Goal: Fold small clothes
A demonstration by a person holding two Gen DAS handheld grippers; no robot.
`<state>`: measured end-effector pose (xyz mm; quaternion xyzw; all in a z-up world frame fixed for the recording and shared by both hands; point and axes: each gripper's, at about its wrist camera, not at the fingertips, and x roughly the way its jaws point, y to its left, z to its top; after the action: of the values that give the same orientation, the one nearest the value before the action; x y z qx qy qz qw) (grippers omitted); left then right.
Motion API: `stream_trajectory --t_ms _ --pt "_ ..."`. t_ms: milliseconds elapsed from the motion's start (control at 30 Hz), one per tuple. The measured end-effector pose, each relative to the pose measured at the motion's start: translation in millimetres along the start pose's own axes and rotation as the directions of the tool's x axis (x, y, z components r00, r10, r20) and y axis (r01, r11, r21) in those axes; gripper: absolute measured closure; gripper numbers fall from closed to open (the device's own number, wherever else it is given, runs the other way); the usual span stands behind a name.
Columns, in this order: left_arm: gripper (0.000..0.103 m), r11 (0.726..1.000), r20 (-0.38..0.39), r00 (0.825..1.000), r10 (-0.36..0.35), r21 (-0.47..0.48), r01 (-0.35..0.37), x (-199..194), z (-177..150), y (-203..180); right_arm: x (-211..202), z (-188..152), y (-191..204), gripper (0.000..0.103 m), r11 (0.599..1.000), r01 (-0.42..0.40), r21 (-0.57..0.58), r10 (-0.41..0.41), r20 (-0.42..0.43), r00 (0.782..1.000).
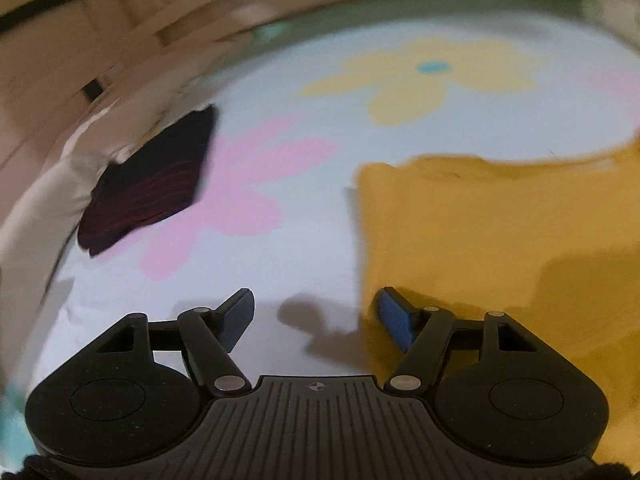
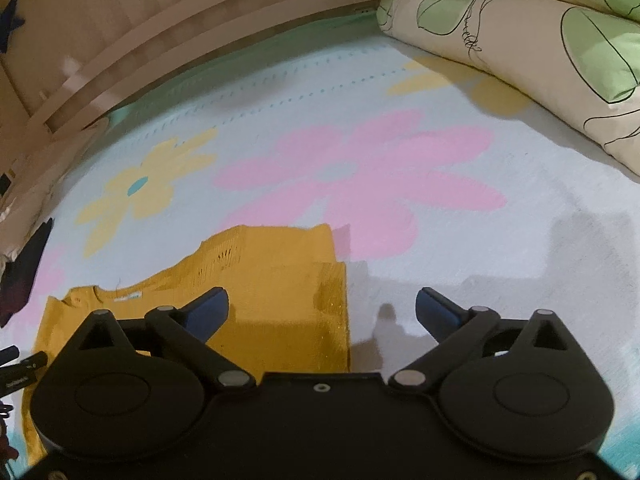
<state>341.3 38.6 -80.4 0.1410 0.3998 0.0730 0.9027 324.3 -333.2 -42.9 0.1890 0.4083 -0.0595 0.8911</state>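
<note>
1. Left wrist view: the left gripper [image 1: 316,316] hung over the pale blue sheet [image 1: 312,184], its jaws spread apart with nothing between the blue pads. Its right finger [image 1: 394,320] reached over the edge of the mustard-yellow garment [image 1: 500,240], which lay flat on the sheet and filled the right part of the view. The picture was blurred.

2. Same view: a dark garment with red stripes [image 1: 156,184] lay well apart to the left, at the sheet's edge beside a cream cloth [image 1: 56,200]. A pink flower print [image 1: 240,196] and a yellow one [image 1: 420,80] marked the sheet.

3. Right wrist view: the right gripper [image 2: 322,314] stood with its jaws at their widest, holding nothing. Its left finger [image 2: 208,312] hung over the yellow garment [image 2: 272,280], which lay partly folded with its collar [image 2: 100,296] to the left; its right finger [image 2: 436,312] was over bare sheet [image 2: 500,272].

4. Same view: a folded quilt with green leaf print [image 2: 520,40] lay at the upper right, well apart from the garment.
</note>
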Motion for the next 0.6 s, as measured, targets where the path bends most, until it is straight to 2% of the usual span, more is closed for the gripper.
stream_trajectory --t_ms 67,167,233,300,400,500,600 --pt "0.036 0.999 -0.054 0.997 0.05 -0.017 -0.051 7 -1 16 0 0 1 0.003 1.0 -0.004 -0.001 0.004 0.0 1.0" --pt "0.036 0.995 -0.066 0.998 0.021 -0.1 -0.027 11 -3 38 1 1 1 0.002 1.0 -0.01 0.0 0.01 0.0 1.0" --pt "0.039 0.987 -0.08 0.997 0.018 -0.157 -0.03 8 3 49 1 0 2 0.002 1.0 -0.013 0.0 0.013 -0.003 1.0" --pt "0.04 0.978 -0.044 0.999 0.002 -0.211 -0.011 -1 13 54 0 0 2 0.002 1.0 -0.012 0.0 0.012 0.001 1.0" --pt "0.04 0.965 0.039 0.997 -0.069 -0.25 0.076 -16 26 50 -2 1 2 0.0 1.0 -0.016 0.01 0.016 0.014 1.0" --pt "0.039 0.962 0.057 0.982 -0.178 -0.198 0.186 -24 32 26 -1 1 4 0.0 1.0 -0.022 0.01 0.022 0.011 1.0" --pt "0.039 0.976 0.045 0.978 -0.205 -0.067 0.207 -22 31 -9 1 0 6 0.0 1.0 -0.025 0.0 0.025 -0.003 1.0"
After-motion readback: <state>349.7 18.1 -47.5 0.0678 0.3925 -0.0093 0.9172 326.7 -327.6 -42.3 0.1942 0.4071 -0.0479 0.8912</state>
